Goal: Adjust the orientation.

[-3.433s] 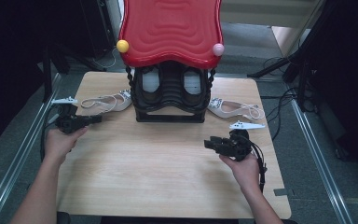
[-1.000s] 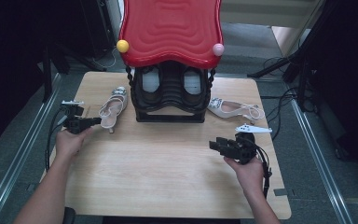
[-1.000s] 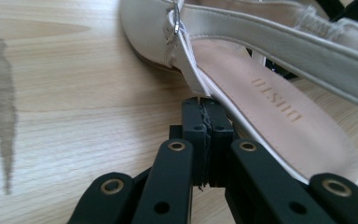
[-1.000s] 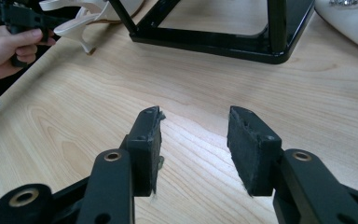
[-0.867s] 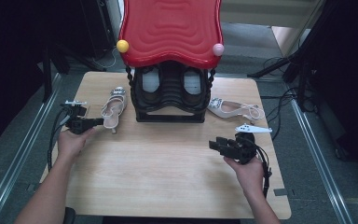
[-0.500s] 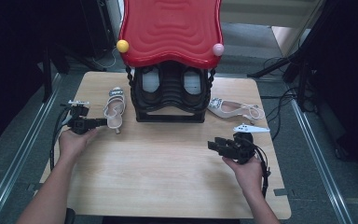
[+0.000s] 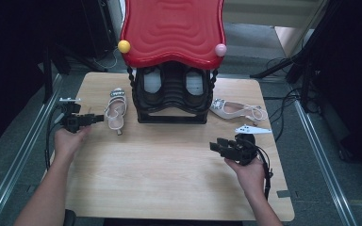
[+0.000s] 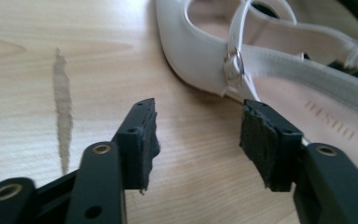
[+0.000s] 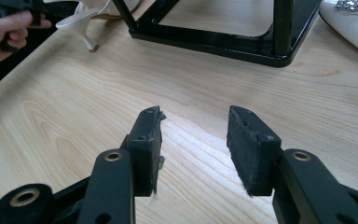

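The left gripper (image 8: 196, 140) view is revealing a buckle on the white strappy heeled sandal (image 8: 279, 70); its fingers, just opening, are standing apart, empty; the right gripper (image 9: 193, 149) fingers are gaping over bare wooden tabletop (image 7: 160, 169), the black shoe rack (image 7: 172, 101) standing beyond.

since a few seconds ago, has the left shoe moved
Yes. The left shoe has turned from lying crosswise to toe-away, heel toward the person, beside the black rack.

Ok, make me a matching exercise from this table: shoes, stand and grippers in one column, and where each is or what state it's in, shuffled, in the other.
Things:
1. white strappy heeled shoe
2. white jewelled flat shoe
3. red wavy-topped black stand
4. left gripper

Places or states:
A. middle back of the wooden table
B. jaws open, nothing between them, having just been opening
C. right of the stand
D. left of the stand

Pairs: 1-D, 2-C, 3-A, 4-B
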The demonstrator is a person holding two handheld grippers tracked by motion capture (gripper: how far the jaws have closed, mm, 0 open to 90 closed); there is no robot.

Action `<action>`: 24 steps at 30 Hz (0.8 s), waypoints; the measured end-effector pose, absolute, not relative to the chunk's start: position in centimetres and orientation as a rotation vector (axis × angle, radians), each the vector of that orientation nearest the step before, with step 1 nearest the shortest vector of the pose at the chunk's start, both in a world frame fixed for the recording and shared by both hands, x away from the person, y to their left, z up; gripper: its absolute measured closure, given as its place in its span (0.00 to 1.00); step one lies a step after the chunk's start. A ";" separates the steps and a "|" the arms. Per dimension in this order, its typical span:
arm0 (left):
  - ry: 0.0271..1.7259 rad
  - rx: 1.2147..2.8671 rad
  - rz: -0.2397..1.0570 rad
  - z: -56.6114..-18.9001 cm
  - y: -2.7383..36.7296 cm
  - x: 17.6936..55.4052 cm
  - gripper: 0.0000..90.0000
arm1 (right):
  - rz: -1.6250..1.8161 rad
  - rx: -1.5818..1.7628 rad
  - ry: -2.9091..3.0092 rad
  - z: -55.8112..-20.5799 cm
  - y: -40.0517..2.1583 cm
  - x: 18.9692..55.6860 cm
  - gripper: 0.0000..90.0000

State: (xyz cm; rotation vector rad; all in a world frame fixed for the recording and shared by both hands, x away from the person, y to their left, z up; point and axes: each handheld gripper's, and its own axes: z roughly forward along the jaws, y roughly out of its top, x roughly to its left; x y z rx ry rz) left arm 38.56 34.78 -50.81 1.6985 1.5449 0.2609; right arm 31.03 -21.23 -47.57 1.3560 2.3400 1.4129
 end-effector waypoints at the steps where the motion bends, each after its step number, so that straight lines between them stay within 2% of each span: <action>1: 1.538 1.686 0.271 -50.5 34.9 38.6 0.50 | 1.412 1.358 2.341 -47.6 -21.2 31.0 0.62; 8: 1.540 1.638 0.277 -49.1 35.1 39.3 0.43 | 1.401 1.345 2.363 -47.7 -20.7 31.1 0.62; 13: 1.531 1.603 0.275 -48.0 34.7 39.8 0.44 | 1.399 1.359 2.359 -47.8 -20.8 31.2 0.62; 17: 1.536 1.669 0.298 -47.8 33.8 40.3 0.45 | 1.392 1.356 2.362 -47.9 -20.7 31.2 0.62; 24: 1.551 1.680 0.299 -47.9 32.2 41.2 0.46 | 1.393 1.354 2.370 -47.9 -20.6 31.2 0.62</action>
